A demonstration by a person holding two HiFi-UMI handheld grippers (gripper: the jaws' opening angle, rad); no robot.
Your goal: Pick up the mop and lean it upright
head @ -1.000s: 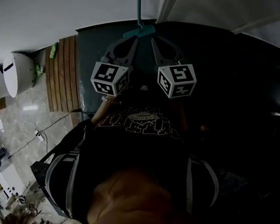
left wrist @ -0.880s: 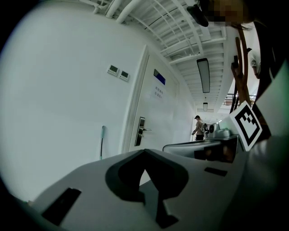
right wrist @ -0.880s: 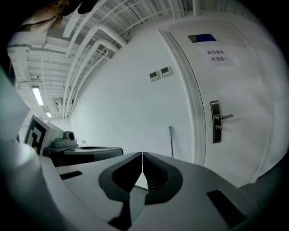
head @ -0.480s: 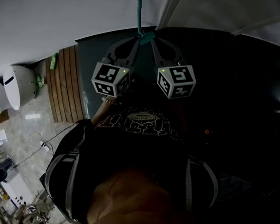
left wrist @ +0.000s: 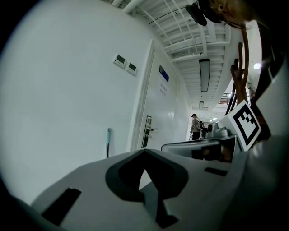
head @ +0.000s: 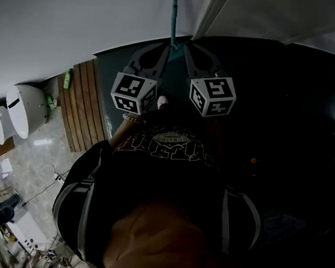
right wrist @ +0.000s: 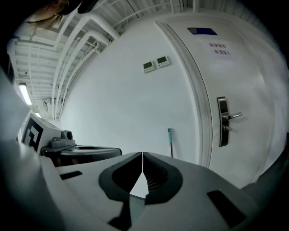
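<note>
mop (right wrist: 170,142): smooth teal shaft, looks plastic
wall (right wrist: 126,99): matt white paint
door lever (right wrist: 230,116): shiny metal
slats (head: 86,105): brown wood
my left gripper (left wrist: 144,152), right gripper (right wrist: 142,154): matt grey plastic

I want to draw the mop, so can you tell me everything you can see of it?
The mop shows mostly as a thin, straight pole standing nearly upright and seems to rest against the white wall, beside the door frame. Its top has a light teal grip, plastic or rubber by the look. Its lower end and head are hidden behind the tongs. Nothing holds it: the left tongs and right tongs are shut and empty.
</note>
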